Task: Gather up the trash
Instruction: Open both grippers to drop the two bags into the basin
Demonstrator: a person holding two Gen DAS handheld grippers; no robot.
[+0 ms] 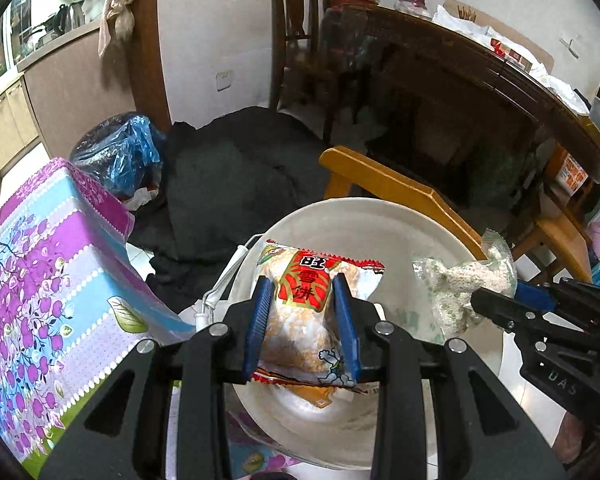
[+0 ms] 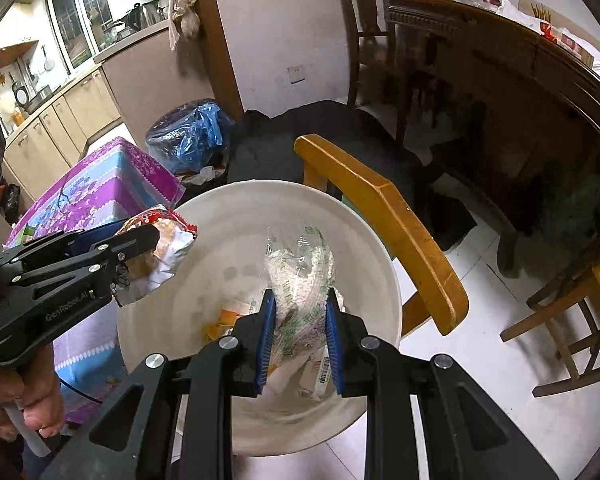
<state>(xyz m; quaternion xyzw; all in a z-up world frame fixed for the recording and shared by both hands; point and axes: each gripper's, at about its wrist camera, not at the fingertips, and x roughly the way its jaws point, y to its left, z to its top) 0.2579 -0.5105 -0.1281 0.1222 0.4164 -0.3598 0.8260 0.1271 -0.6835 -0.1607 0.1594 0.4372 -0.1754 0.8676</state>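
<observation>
Both grippers are loaded and poised over the white bin (image 2: 204, 216), so the collecting looks well along, w/ the drop itself not yet done. The left gripper (image 1: 302, 312) is clenched on a red-and-gold rice cracker packet (image 1: 308, 304), blue pads squeezing it mid-body; the packet hangs above the bin's open mouth, near the rim on the tablecloth side. The right gripper (image 2: 300, 332) is clamped on a clear plastic bag of white granules (image 2: 300, 276), crumpled, also held over the bin interior, roughly central. Already inside at the bottom: an orange wrapper scrap (image 2: 224, 320) and a white wrapper w/ a barcode (image 2: 320, 372), so at least a couple of pieces are binned. What's left, by my read: let go of both items so they fall in, then check for more litter. Whether any remains is hard to say, since the floral tablecloth (image 2: 100, 184) surface is mostly cut off and the floor is largely blocked by gripper bodies. Bin bottom is partly hidden behind the bag and fingers, so full contents are unclear. A blue-lined trash can (image 2: 188, 136) sits beyond the table, well apart; its contents can't be made out. A wooden chair (image 2: 384, 216) back stands just beside the bin's far rim.
</observation>
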